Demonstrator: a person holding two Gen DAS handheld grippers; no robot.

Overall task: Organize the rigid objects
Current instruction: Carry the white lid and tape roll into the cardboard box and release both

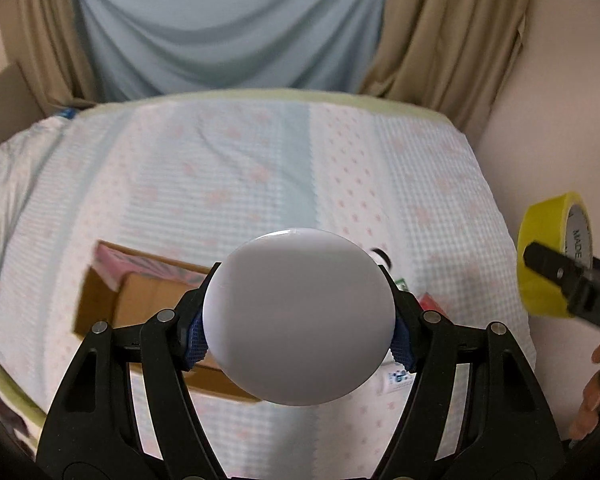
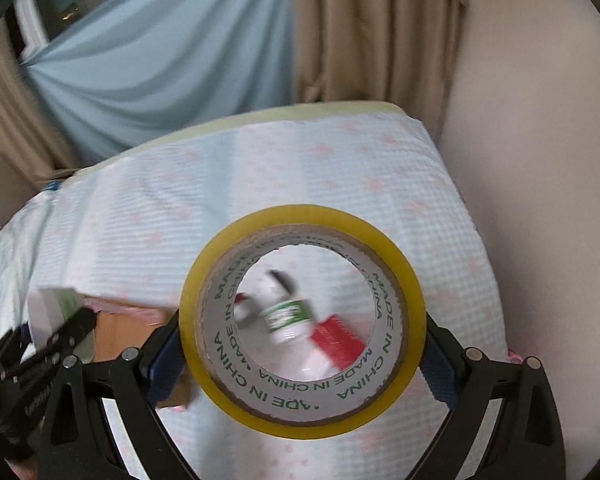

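My left gripper [image 1: 299, 326] is shut on a white round disc-shaped object [image 1: 299, 316], held above the bed. My right gripper [image 2: 302, 356] is shut on a yellow tape roll [image 2: 302, 416], also above the bed; the roll shows in the left wrist view [image 1: 540, 256] at the far right. An open cardboard box [image 1: 148, 292] with a pink lining lies on the bed below and left of the disc; it also shows in the right wrist view [image 2: 128, 328]. Through the roll's hole I see a small white jar with a green label [image 2: 286, 318] and a red object [image 2: 336, 340] on the bed.
The bed [image 1: 260, 168] has a pale blue and pink patterned cover. Curtains [image 1: 228, 28] hang behind it and a wall [image 1: 560, 120] stands on the right. A person's hand [image 1: 592, 396] holds the right gripper. A small black-and-white object [image 1: 380, 257] lies behind the disc.
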